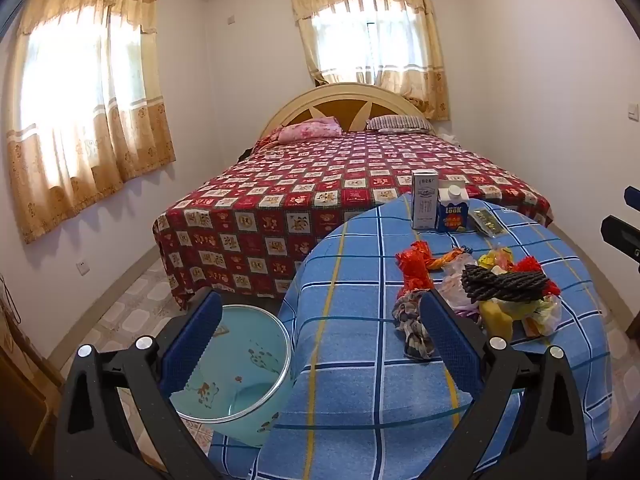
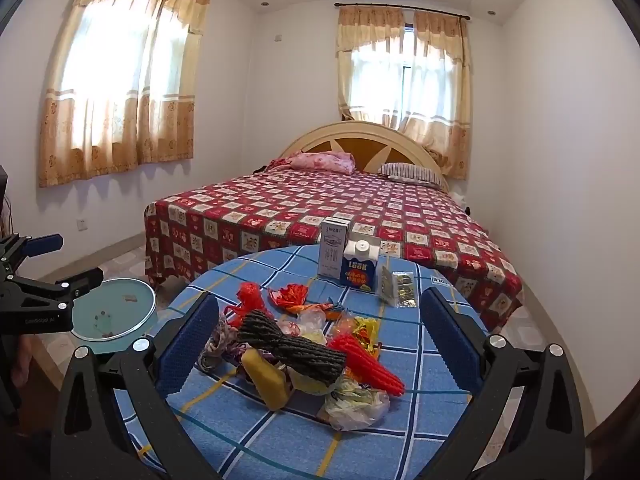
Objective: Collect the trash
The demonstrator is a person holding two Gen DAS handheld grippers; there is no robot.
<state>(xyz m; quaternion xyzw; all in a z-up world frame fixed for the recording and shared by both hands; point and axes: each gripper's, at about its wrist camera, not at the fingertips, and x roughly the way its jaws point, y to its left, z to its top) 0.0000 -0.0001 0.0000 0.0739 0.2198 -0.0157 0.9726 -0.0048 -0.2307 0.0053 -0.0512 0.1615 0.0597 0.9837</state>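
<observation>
1. We see two grippers, both with jaws spread wide and nothing between the pads: left gripper [image 1: 320,340], right gripper [image 2: 320,336].
2. One round table with a blue checked cloth [image 2: 256,432] under a glass top; the trash sits on it.
3. Trash pile [image 2: 296,344] lies mid-table, straight ahead of the right gripper and framed between its fingers (not touched).
4. In the pile we count one dark twisted rope bundle [image 2: 294,344], one yellow block [image 2: 268,380], one bundle of red candles [image 2: 370,364], one crumpled clear plastic bag [image 2: 356,404], and at least two red-orange foil wrappers [image 2: 288,298]; the rest is too tangled to count.
5. From the left wrist view the pile [image 1: 496,288] sits right of that gripper, just past its right finger.
6. Two cartons upright at the table's far edge, touching: one white carton [image 2: 333,252], one blue-and-white carton [image 2: 360,266].
7. One flat shiny packet [image 2: 402,288] just right of the cartons.
8. One pale green bin [image 1: 236,368] on the floor left of the table, open, below the left gripper's left finger.
9. One bed [image 1: 340,184] with a red patterned spread, two pillows (one pink, one striped), two curtained windows.
</observation>
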